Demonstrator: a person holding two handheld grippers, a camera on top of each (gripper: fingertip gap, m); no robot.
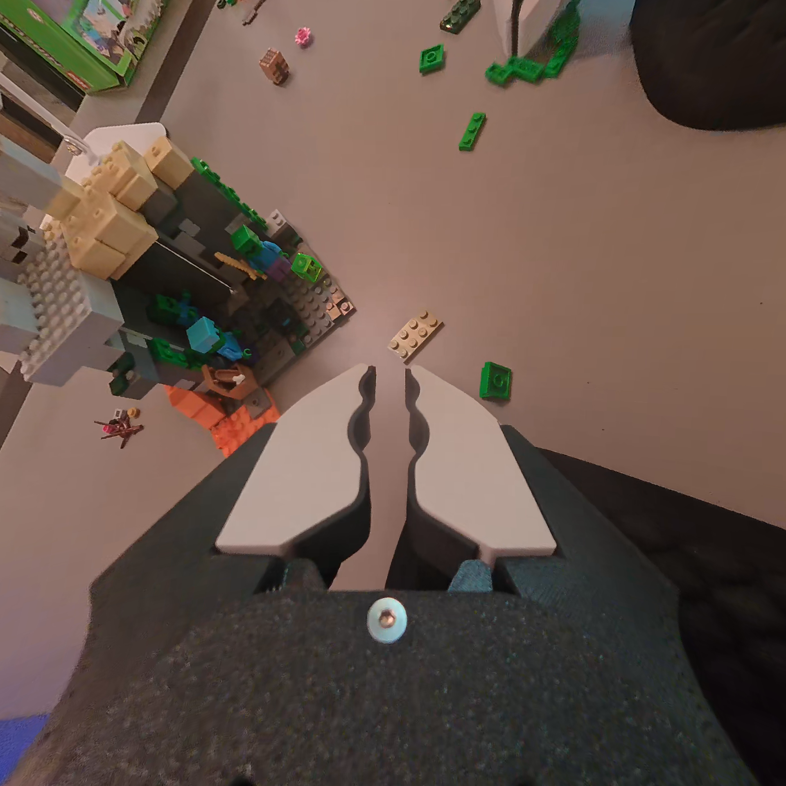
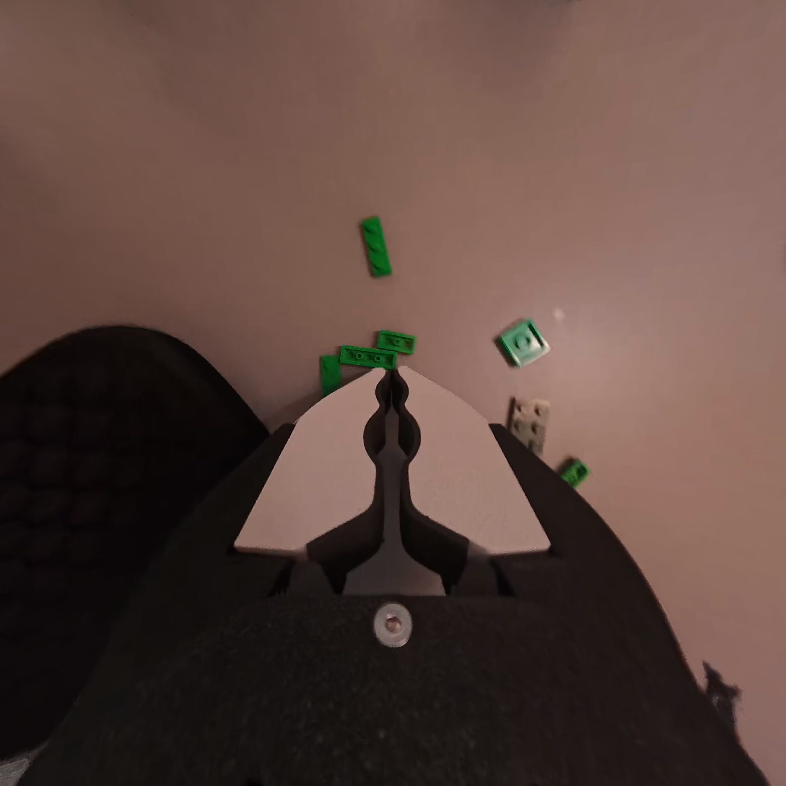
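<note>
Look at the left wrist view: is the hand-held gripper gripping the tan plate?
No: the left hand-held gripper is open and empty, and the tan plate lies on the table just beyond its fingertips.

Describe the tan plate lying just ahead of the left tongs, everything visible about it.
The tan plate is a thin, flat rectangular building piece that looks like matte plastic, with two rows of four round studs facing up. It lies flat on the grey-brown tabletop, turned diagonally, just beyond the tips of the open left tongs without touching them. A green square plate lies apart on one side and the built brick model on the other. Nothing rests on it.
</note>
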